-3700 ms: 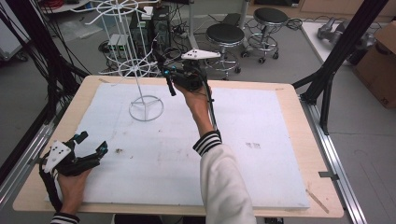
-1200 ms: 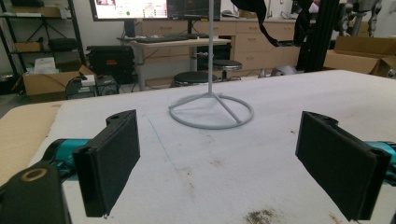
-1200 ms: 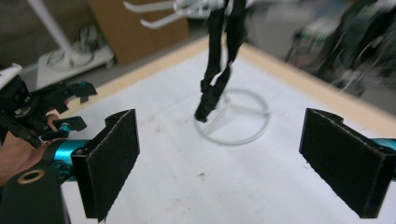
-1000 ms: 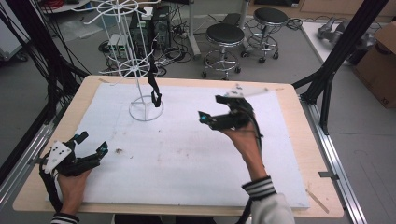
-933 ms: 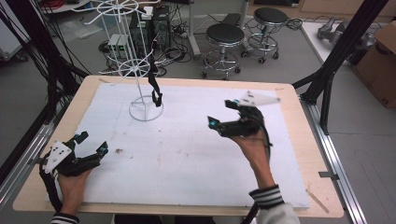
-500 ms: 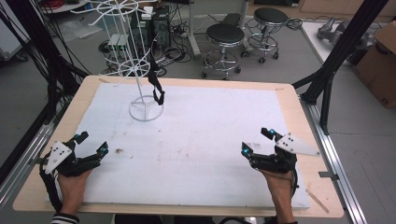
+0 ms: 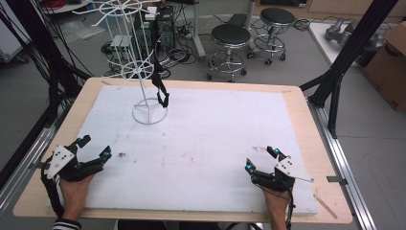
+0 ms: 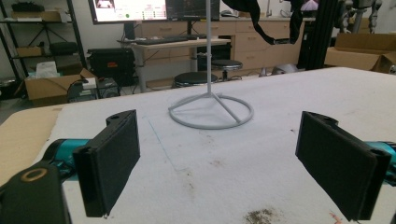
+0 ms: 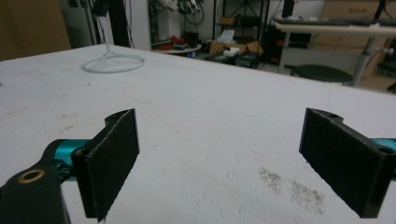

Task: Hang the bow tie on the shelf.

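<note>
A white wire rack with a ring base stands at the table's back left. A black strap hangs from one of its arms; its loop also dangles at the top of the left gripper view. My left gripper rests open at the front left of the white mat, nothing between its pads. My right gripper rests open at the front right, its pads wide apart over bare mat. The rack base shows far off at the upper left of the right gripper view.
The white mat covers most of a wooden table; small dark stains mark it near both grippers. Black frame posts rise at the table's sides. Stools and cables stand beyond the far edge.
My right gripper left the black strap hanging on the rack, then drew back across the mat to the front right. The left gripper has stayed put.
</note>
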`<state>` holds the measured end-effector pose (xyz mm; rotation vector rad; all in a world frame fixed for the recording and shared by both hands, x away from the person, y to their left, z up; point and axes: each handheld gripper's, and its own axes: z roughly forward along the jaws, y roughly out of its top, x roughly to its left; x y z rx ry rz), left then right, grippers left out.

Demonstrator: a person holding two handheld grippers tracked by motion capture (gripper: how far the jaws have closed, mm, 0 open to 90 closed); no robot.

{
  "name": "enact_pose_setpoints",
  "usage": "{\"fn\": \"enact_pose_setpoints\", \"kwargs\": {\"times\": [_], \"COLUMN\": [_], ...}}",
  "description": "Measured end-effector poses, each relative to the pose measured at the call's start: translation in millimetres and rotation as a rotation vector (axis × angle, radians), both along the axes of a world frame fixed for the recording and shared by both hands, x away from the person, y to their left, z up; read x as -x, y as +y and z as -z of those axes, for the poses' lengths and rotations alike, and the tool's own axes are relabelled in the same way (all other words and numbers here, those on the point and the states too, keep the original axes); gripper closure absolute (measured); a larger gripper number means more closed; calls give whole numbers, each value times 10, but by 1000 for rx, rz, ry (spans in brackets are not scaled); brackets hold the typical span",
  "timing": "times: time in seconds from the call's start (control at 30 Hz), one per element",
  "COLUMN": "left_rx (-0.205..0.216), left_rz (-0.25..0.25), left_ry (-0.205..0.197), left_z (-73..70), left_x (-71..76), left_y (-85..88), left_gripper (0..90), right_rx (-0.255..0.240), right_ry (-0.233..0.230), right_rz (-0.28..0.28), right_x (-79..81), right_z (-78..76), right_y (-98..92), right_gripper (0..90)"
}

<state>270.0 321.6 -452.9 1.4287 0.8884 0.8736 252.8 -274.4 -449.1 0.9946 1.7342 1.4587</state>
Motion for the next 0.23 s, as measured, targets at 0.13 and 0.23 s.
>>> {"fn": "enact_pose_setpoints", "kwargs": {"times": [0.13,0.23], "left_rx": [-1,5], "left_rz": [0,1], "left_ry": [-4,-11], "left_z": [1,4], "left_x": [4,10], "left_y": [0,6], "left_gripper": [141,141], "right_rx": [-5,-3], "right_ry": [-21,-29], "right_rz": [19,27], "right_x": [23,28], "right_z": [15,17], "right_y": [-10,-7], "right_gripper": [110,111]}}
